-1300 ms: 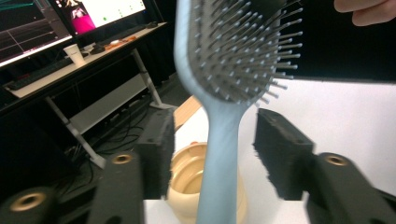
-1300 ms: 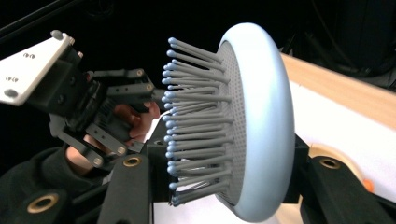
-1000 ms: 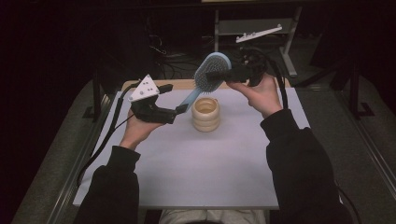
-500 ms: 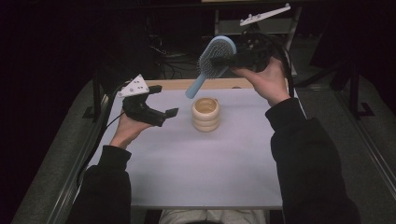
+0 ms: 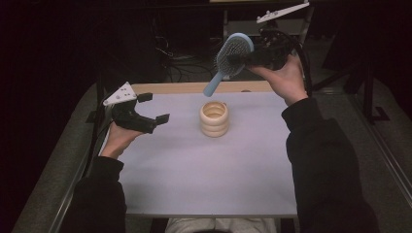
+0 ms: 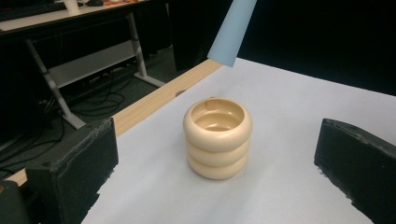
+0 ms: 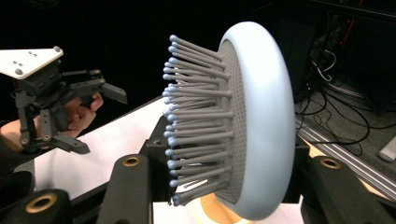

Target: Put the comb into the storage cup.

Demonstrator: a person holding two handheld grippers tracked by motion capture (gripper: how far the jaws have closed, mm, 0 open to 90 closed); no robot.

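Your left hand (image 5: 116, 141): it comes in low at the left of the table and holds the left gripper (image 5: 151, 108) above the sheet, aimed toward the middle.
Left gripper state: your jaws stand wide apart with nothing between them; in the left gripper view they frame the holder from either side, well clear of it.
White sheet (image 5: 194, 174): it covers most of the table (image 5: 184, 88), whose bare wooden edge shows along the far side.
Ringed holder (image 5: 214, 119): a cream cup shaped like three stacked rings, upright on the sheet near the middle, mouth open upward, right of your left gripper and apart from it.
Hairbrush (image 5: 228, 60): light blue with grey bristles; it hangs in the air above and just beyond the holder, not touching it, its handle slanting down-left toward the table's far edge.
Handle tip: in the left gripper view it ends above and behind the holder's rim.
Right gripper (image 5: 243, 59): your right hand (image 5: 284, 77) holds it raised past the far edge; its jaws are closed on the brush head, bristles toward the left gripper in the right gripper view.
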